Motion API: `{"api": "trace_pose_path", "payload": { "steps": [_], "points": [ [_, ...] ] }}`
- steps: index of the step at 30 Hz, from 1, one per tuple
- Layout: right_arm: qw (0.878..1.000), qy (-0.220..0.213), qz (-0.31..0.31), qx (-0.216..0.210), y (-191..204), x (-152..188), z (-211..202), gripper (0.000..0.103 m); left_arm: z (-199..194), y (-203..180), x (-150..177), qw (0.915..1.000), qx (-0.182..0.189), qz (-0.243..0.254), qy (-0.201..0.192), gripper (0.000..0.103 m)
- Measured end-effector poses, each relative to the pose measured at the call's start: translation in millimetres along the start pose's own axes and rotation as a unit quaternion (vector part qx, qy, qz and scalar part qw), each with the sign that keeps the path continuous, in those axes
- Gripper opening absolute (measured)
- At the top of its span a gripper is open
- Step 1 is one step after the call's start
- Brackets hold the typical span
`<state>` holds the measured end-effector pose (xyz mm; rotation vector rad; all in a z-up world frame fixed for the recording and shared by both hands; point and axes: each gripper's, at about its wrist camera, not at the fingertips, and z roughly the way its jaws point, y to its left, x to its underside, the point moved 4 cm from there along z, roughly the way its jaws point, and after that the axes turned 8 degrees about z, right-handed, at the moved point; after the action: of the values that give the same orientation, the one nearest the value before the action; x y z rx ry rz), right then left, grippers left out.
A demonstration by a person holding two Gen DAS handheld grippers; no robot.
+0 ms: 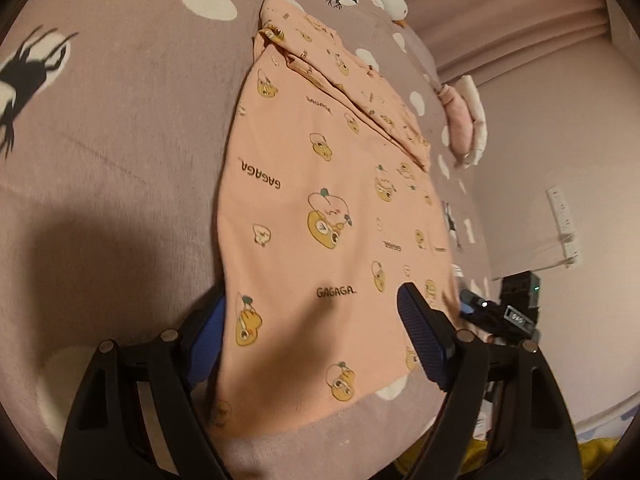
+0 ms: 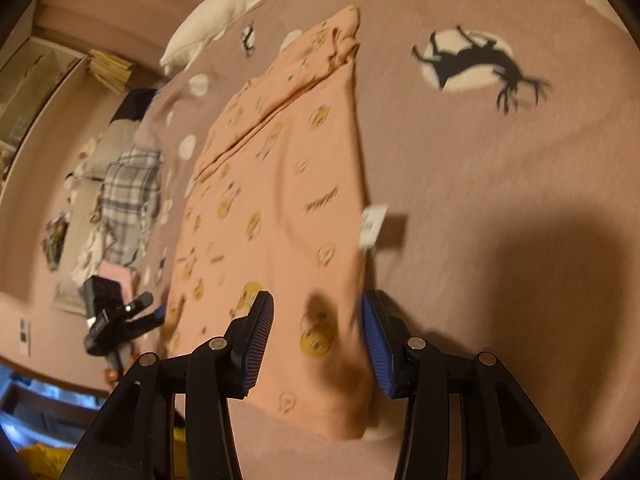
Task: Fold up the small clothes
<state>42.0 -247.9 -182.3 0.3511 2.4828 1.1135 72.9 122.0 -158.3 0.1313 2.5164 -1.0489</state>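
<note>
A small peach garment (image 1: 320,208) printed with yellow cartoon ducks and "GAGAGA" lies flat on a mauve bedspread (image 1: 120,140), one sleeve folded over its far right side. It also shows in the right wrist view (image 2: 280,208), with a white tag (image 2: 373,226) at its right edge. My left gripper (image 1: 312,320) is open, its blue-padded fingers astride the garment's near hem. My right gripper (image 2: 318,332) is open, straddling the near right corner. The other gripper (image 2: 120,320) shows at the left of the right wrist view, and as a dark tip in the left wrist view (image 1: 496,316).
The bedspread carries white ovals and black deer prints (image 2: 476,62). A white pillow (image 2: 224,12) lies at the far end. Folded pink and white clothes (image 1: 466,120) and a plaid item (image 2: 128,200) lie off the bed's side. A wall outlet (image 1: 562,220) is at right.
</note>
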Motion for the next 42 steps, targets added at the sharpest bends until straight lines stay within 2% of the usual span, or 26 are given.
{"api": "trace_pose_path", "payload": {
  "steps": [5,11,15,21,23,26,30,34,36,38,40,42],
  "points": [
    [0.998,-0.001,0.033,-0.049,-3,-13,13,0.048,10,5,-18,0.9984,0.044,-0.034,-0.001,0.080],
    [0.996,0.002,0.051,-0.078,2,-30,29,0.048,26,-2,-37,0.9987,0.041,-0.030,0.008,0.080],
    [0.996,0.006,0.043,-0.073,7,-28,32,0.048,27,-6,-32,0.9989,0.041,-0.018,0.012,0.078],
    [0.997,0.018,0.030,-0.073,5,-3,21,0.048,17,-1,-8,0.9991,0.029,-0.026,0.019,0.059],
    [0.997,0.019,0.032,-0.073,2,7,15,0.048,12,4,1,0.9985,0.031,-0.041,0.019,0.048],
    [0.997,0.023,0.033,-0.072,1,16,11,0.048,7,7,10,0.9981,0.032,-0.049,0.020,0.043],
    [0.997,0.024,0.035,-0.067,2,14,15,0.048,8,11,8,0.9968,0.037,-0.069,0.014,0.043],
    [0.998,0.013,0.032,-0.057,4,8,21,0.039,9,11,2,0.9969,0.024,-0.074,0.014,0.038],
    [0.998,0.007,0.026,-0.049,4,10,22,0.030,9,12,3,0.9968,0.013,-0.077,0.015,0.030],
    [0.998,0.003,0.029,-0.050,0,11,21,0.020,8,17,5,0.9958,0.002,-0.090,0.017,0.011],
    [0.998,-0.001,0.039,-0.053,-6,13,19,0.012,7,25,8,0.9940,-0.001,-0.108,0.018,0.005],
    [0.998,-0.005,0.042,-0.048,-9,16,17,0.005,4,27,9,0.9931,0.004,-0.117,0.012,0.005]
  ]
}}
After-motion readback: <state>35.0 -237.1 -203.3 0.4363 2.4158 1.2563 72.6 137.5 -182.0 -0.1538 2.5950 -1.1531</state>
